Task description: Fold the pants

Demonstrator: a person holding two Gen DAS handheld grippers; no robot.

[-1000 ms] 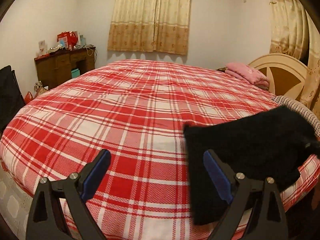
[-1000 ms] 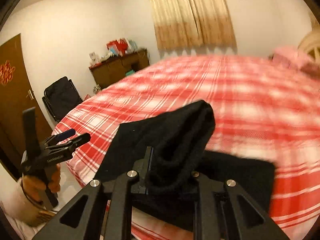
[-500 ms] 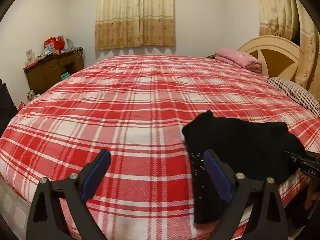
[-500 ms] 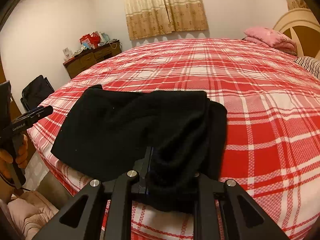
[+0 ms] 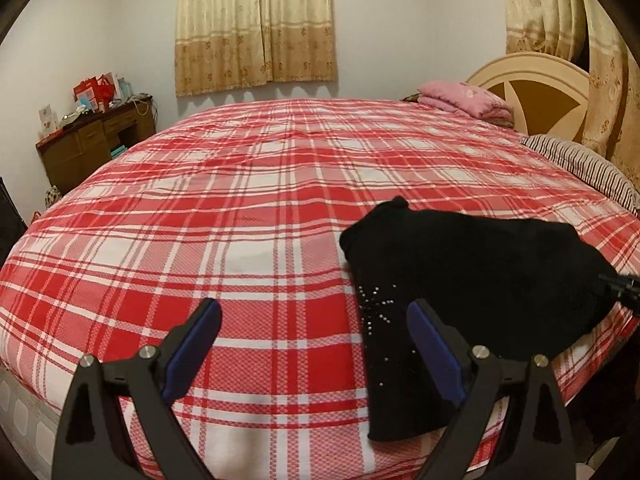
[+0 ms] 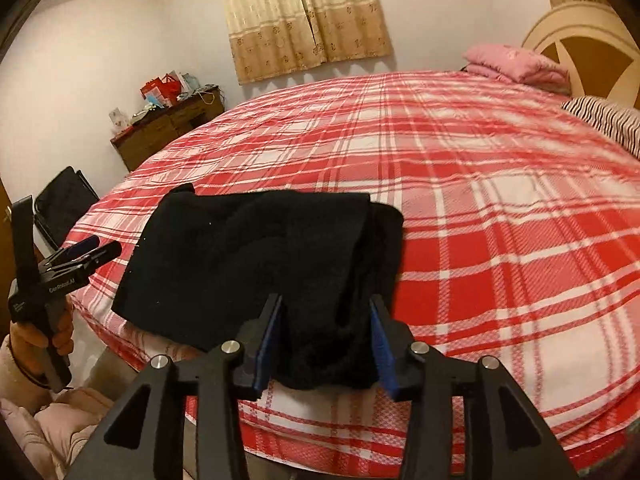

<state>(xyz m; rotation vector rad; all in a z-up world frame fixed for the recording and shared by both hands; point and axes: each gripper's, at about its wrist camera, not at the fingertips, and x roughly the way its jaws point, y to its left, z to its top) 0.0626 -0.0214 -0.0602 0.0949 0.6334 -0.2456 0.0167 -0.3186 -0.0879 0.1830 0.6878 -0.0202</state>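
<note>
I am letting go of a fold. My right gripper [image 6: 326,340] is opening, the black pants [image 6: 256,264] between its pads at 6 o'clock. My left gripper [image 5: 314,344], spread wide, holds nothing. The thick, soft, knitted pants lie bundled on the red plaid bedspread [image 6: 500,208]. Next, probably smoothing or another fold.

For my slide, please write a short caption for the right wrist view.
Right tongs opening around the folded black pants on the red plaid bed.
</note>
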